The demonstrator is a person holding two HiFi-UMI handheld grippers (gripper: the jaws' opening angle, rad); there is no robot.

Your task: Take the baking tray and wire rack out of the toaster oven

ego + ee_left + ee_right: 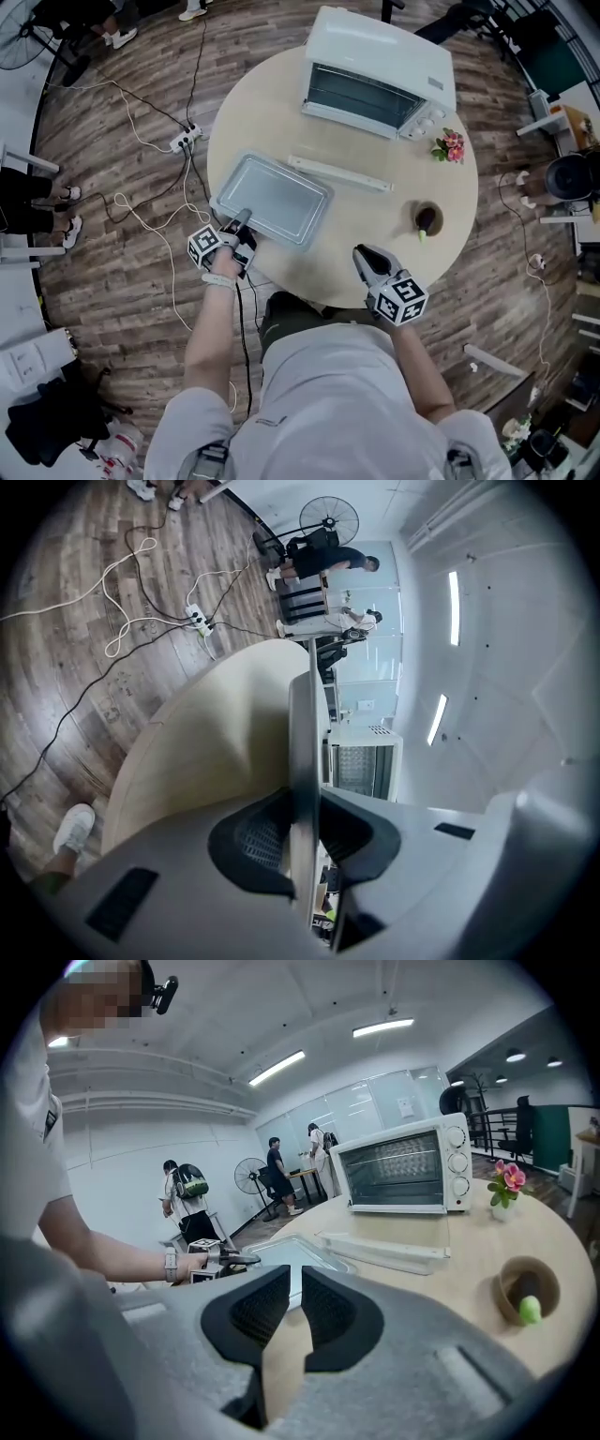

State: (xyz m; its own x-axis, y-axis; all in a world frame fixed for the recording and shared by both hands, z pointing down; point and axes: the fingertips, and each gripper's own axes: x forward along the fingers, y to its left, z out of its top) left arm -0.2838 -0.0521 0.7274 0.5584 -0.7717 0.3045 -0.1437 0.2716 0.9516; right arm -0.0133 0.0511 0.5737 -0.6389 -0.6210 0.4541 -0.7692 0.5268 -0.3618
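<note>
The left gripper (244,219) sits at the worktop's (262,103) 8 o'clock edge. Its fingers (253,841) pinch the near rim of the tray (281,192), which runs edge-on between them in the left gripper view. The tray is out of the oven (375,56) and lies flat on the worktop at about 8 o'clock, well apart from the oven at 12 to 1 o'clock. It looks set down or very nearly so.

The oven door is down, with its handle (339,173) near the worktop's centre, just beside the tray's far side.

The right gripper (367,258) hovers at 5 o'clock. Its fingers (253,1312) stand a narrow slit apart with nothing between them.

A cup (427,217) stands at 4 o'clock and a flower (453,145) at 2 o'clock, both clear of the oven mouth.

By my reading, 1 of 2 items is done. No rack lies on the worktop. A faint grid inside the oven may be it, but it is too small to be sure. What is left is letting go of the tray and pulling the rack out.
</note>
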